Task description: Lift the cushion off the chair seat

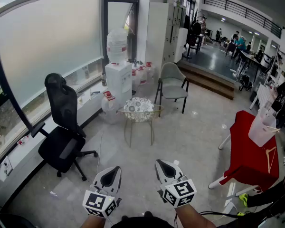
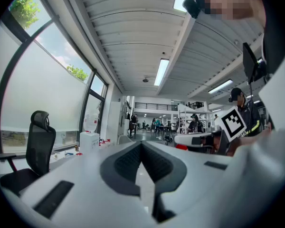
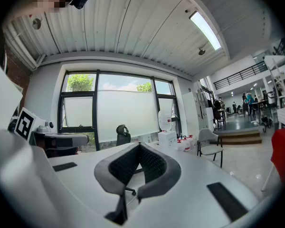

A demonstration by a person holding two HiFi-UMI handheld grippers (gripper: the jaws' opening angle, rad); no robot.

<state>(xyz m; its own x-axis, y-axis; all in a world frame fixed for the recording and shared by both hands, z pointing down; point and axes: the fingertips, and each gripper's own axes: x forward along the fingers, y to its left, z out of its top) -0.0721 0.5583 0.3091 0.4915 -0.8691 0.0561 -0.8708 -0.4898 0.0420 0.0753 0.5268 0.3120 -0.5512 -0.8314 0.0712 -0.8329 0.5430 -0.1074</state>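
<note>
Low in the head view, side by side over the pale floor: left hand-held gripper [image 1: 112,169] and right hand-held gripper [image 1: 163,164], both pointing level and forward. Jaws pressed together on each — tips meeting, nothing caught between the pads. Well ahead, past a round wire side table [image 1: 138,112] topped with something white and patterned: pale chair [image 1: 172,75] on dark legs, with the cushion [image 1: 175,92] lying flat on its seat as a grey pad, far from either hand-held gripper. Left of that, against the frosted window: white water dispenser [image 1: 118,77] carrying a big bottle, with white jugs [image 1: 143,73] bearing red labels clustered beside it. Nearer on the left, black office chair [image 1: 61,127] facing into the room. At the right edge, red-draped counter [image 1: 249,151] with a white bag [image 1: 262,127] at its far end. Further back, up a low step — people at desks, too small for detail.
</note>
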